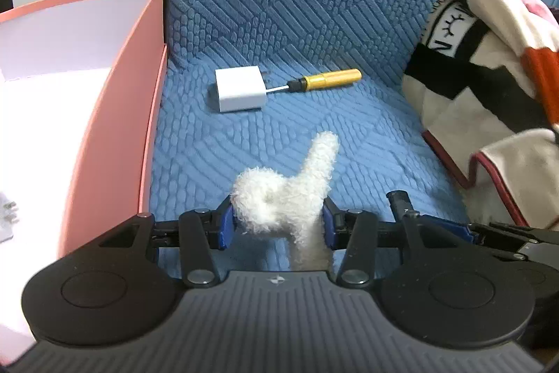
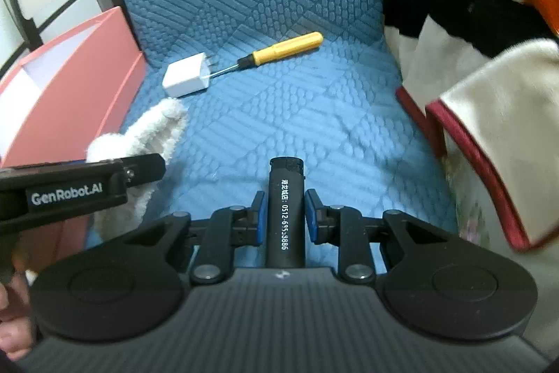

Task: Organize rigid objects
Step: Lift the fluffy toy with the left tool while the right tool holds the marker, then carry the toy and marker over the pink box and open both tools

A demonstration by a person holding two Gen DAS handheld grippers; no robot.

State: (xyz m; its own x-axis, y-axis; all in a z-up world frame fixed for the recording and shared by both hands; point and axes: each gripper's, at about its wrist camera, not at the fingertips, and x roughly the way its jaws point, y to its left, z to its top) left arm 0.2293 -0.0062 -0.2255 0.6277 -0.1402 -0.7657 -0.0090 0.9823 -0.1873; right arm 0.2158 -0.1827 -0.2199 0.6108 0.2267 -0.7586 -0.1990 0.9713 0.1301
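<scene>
Lying ahead-left of both loads, the pink box (image 1: 115, 100) sits nearer the left gripper (image 1: 279, 226), clamped on a fluffy white toy (image 1: 290, 194), than the right gripper (image 2: 284, 215), whose jaws flank a black cylinder (image 2: 285, 212) pointing straight forward.

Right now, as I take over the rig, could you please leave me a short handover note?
Left tool: shut on the white fluffy item, beside the pink box.
Right tool: its blue pads flank the black cylinder; contact unclear.
On the blue cushion: white charger and yellow screwdriver, tip at the charger.
Done: something pale, indistinct, lies at the box's near edge.
Left: all four items.
</scene>
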